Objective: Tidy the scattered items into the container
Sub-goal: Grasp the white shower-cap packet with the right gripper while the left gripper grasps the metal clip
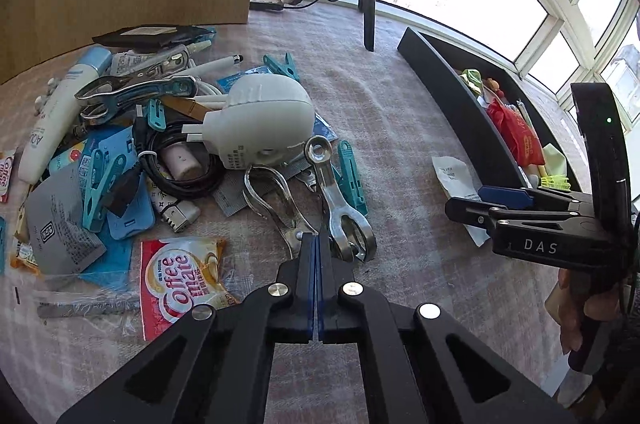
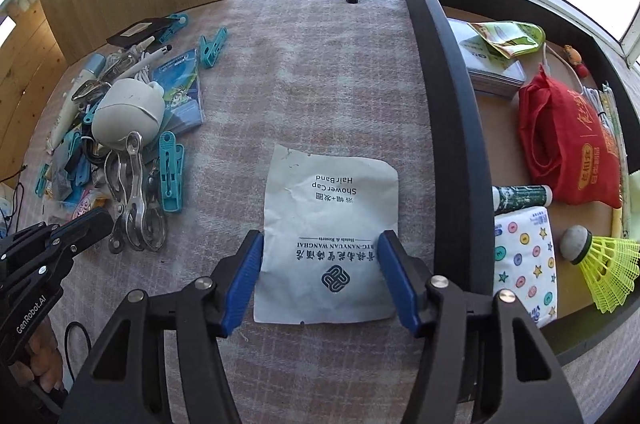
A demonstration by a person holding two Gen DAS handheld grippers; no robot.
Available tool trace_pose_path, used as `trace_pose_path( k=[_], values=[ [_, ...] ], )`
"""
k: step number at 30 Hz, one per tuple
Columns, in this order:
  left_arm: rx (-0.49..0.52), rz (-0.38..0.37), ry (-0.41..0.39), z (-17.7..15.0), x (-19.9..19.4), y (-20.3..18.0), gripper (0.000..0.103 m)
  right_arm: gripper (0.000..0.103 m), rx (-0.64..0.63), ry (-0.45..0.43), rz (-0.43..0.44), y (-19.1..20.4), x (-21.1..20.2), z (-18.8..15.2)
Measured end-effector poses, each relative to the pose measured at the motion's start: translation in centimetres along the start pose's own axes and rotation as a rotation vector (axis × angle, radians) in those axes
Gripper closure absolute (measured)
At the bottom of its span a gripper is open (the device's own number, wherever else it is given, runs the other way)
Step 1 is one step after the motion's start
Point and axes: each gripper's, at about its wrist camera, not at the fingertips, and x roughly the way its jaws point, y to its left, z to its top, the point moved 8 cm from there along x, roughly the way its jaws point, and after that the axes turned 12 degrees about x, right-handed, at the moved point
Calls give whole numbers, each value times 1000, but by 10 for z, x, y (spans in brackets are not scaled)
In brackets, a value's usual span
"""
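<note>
Just packet [image 2: 330,236] beside container wall [image 2: 452,112]

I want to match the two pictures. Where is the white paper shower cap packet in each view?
Left wrist view: the white paper shower cap packet lies at the right, partly hidden behind the right gripper, beside the black container's wall.
Right wrist view: the packet lies at the lower centre, flat on the cloth between the open blue fingers.
Shared landmark: the round grey-white plug adapter in the pile.
</note>
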Motion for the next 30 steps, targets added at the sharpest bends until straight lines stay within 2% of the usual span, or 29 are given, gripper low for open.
trace_pose_path(
  k=[3, 5, 8, 10, 12, 14, 15, 16, 20, 22, 24, 27, 29, 30],
  values=[
    [-11, -37, 1, 0, -6, -2, 103, 48, 21, 4, 17, -2, -1, 0],
    [31, -28, -6, 5, -7, -12, 102, 48, 27, 5, 18, -2, -1, 0],
    [86, -3, 11, 10, 3, -25, 85, 48, 25, 9, 20, 0, -1, 0],
    [116, 5, 41, 12, 14, -30, 65, 48, 30, 11, 26, -1, -1, -2],
    [155, 48, 58, 14, 24, -34, 61, 48, 37, 11, 31, -2, -2, -2],
    [189, 104, 48, 18, 27, -35, 63, 48, 41, 9, 32, -3, -2, -2],
    [198, 125, 47, 20, 29, -35, 74, 48, 42, 8, 33, -3, -2, -2],
    [205, 142, 46, 22, 30, -35, 75, 48, 44, 7, 36, -2, -2, -2],
    [156, 98, 27, 19, 22, -26, 78, 54, 63, -4, 63, -3, -8, -1],
    [115, 64, 16, 16, 14, -20, 78, 71, 62, -6, 85, 1, -13, 0],
    [96, 50, 6, 11, 5, -16, 79, 74, 40, -1, 74, 5, -13, 0],
    [78, 34, -2, 5, -5, -11, 79, 72, 34, 12, 62, 5, -9, -3],
    [60, 28, -11, 2, -13, -9, 79, 61, 33, 21, 55, 5, -6, -5],
    [62, 26, -16, 1, -16, -10, 79, 51, 32, 25, 51, 5, -4, -6]
  ],
)
